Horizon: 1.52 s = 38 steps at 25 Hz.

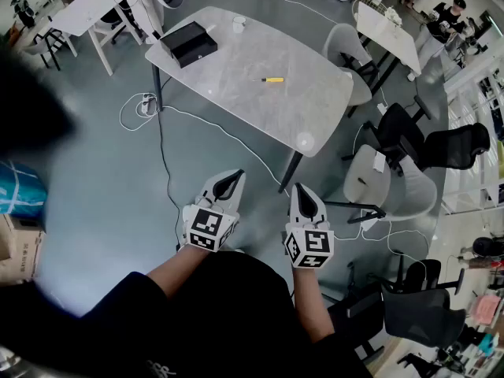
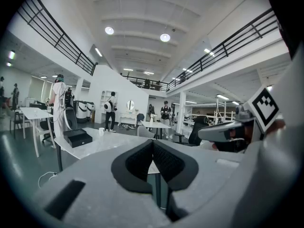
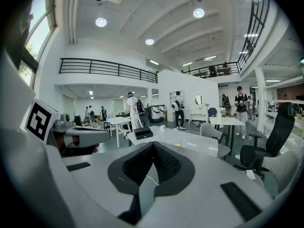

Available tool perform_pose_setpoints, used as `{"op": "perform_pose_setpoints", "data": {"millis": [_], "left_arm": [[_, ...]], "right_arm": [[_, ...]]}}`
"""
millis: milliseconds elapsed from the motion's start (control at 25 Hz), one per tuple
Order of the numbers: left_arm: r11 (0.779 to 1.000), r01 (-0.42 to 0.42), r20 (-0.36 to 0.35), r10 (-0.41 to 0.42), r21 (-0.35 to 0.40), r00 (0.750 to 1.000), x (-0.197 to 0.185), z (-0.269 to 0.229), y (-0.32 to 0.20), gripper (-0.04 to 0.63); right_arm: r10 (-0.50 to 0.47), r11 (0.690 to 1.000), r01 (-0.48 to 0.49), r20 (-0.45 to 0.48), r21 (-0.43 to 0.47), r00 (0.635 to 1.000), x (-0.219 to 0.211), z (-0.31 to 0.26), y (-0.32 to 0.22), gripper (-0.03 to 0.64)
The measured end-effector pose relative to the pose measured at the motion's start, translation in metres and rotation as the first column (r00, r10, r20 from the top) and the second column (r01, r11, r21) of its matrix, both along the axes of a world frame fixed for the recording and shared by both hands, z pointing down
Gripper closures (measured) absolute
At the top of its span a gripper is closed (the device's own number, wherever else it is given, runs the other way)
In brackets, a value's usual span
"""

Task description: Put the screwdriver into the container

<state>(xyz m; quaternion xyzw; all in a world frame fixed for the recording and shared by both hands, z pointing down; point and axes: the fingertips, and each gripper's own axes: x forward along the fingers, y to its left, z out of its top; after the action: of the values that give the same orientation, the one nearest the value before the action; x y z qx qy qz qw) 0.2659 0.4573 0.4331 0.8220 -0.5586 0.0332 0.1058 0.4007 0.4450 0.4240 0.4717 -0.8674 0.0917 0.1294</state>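
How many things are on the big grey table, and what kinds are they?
yellow screwdriver: 1
black container: 1
white cup: 1
Total: 3

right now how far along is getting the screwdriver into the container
Nothing looks done: the small yellow-handled screwdriver lies on the grey marble-look table, apart from the black rectangular container. Nothing in hand: left gripper and right gripper are shut, empty, short of the table. To do: reach, grasp, carry, drop in.
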Motion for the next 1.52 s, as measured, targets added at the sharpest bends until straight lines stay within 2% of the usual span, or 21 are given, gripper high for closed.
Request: {"op": "perform_pose_setpoints", "data": {"millis": [160,400,560,760,920,1280,1520], "left_arm": [[1.000,0.011,-0.009,-0.011,-0.004,1.000,-0.033,0.005,-0.017,0.578],[1.000,-0.017,-0.022,0.016,-0.023,1.000,-0.099,0.013,-0.042,0.578],[0.997,-0.066,-0.010,0.066,-0.027,0.998,-0.152,0.009,-0.063,0.578],[0.992,-0.116,-0.041,0.114,-0.045,0.993,-0.215,0.015,-0.088,0.578],[0.991,-0.131,-0.041,0.129,-0.041,0.991,-0.254,0.016,-0.107,0.578],[0.992,-0.111,-0.041,0.109,-0.055,0.993,-0.293,0.031,-0.148,0.578],[0.993,-0.079,-0.019,0.077,-0.093,0.997,-0.302,0.054,-0.194,0.578]], "right_arm": [[-0.022,1.000,0.022,-0.007,-0.010,1.000,-0.035,0.007,-0.015,0.606],[0.044,0.999,-0.042,0.116,-0.020,0.992,-0.088,0.003,-0.041,0.606],[0.077,0.997,-0.075,0.086,-0.027,0.993,-0.139,0.005,-0.066,0.606],[0.101,0.995,-0.099,0.075,-0.031,0.992,-0.214,0.011,-0.090,0.606],[0.097,0.994,-0.094,0.061,-0.047,0.993,-0.259,0.015,-0.100,0.606],[0.047,0.998,-0.045,0.055,-0.033,0.997,-0.307,0.021,-0.147,0.606],[0.039,0.998,-0.035,0.089,-0.051,0.995,-0.311,0.047,-0.198,0.606]]}}
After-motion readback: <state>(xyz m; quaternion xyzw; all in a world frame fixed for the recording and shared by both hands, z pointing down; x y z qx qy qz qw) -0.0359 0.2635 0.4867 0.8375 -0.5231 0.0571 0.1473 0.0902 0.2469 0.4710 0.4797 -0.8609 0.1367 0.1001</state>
